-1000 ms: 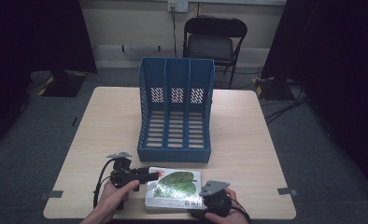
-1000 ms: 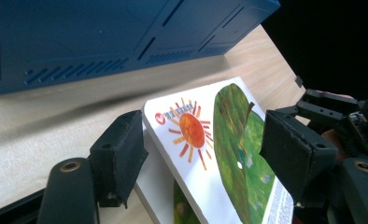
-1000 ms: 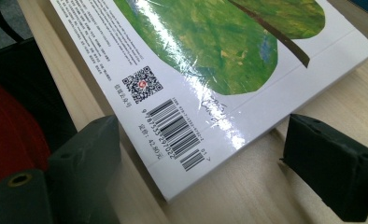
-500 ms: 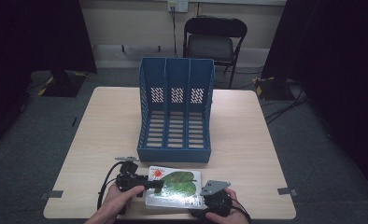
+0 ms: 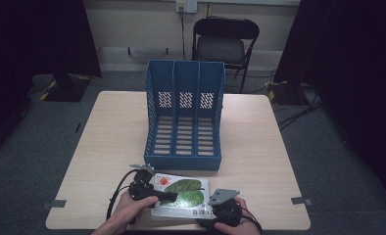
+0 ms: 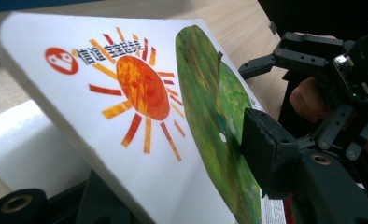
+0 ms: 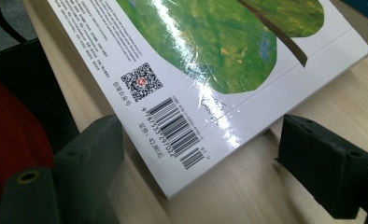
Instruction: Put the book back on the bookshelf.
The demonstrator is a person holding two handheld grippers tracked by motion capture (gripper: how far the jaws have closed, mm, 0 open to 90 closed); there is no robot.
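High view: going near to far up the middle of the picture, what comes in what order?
Book at the table's near edge → blue three-slot file rack → black folding chair beyond the table → wall socket.

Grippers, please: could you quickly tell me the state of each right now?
Left gripper: shut on the book.
Right gripper: open, jaws either side of the book's corner.

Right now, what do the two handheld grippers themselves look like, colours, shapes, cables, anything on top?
Both are black. The left gripper has blocky matte jaw pads on linkage bars with round pivot holes, a grey plate on top and a black cable looping behind it. The right gripper has the same thick rectangular pads and a grey three-cornered plate. No sleeves are visible.
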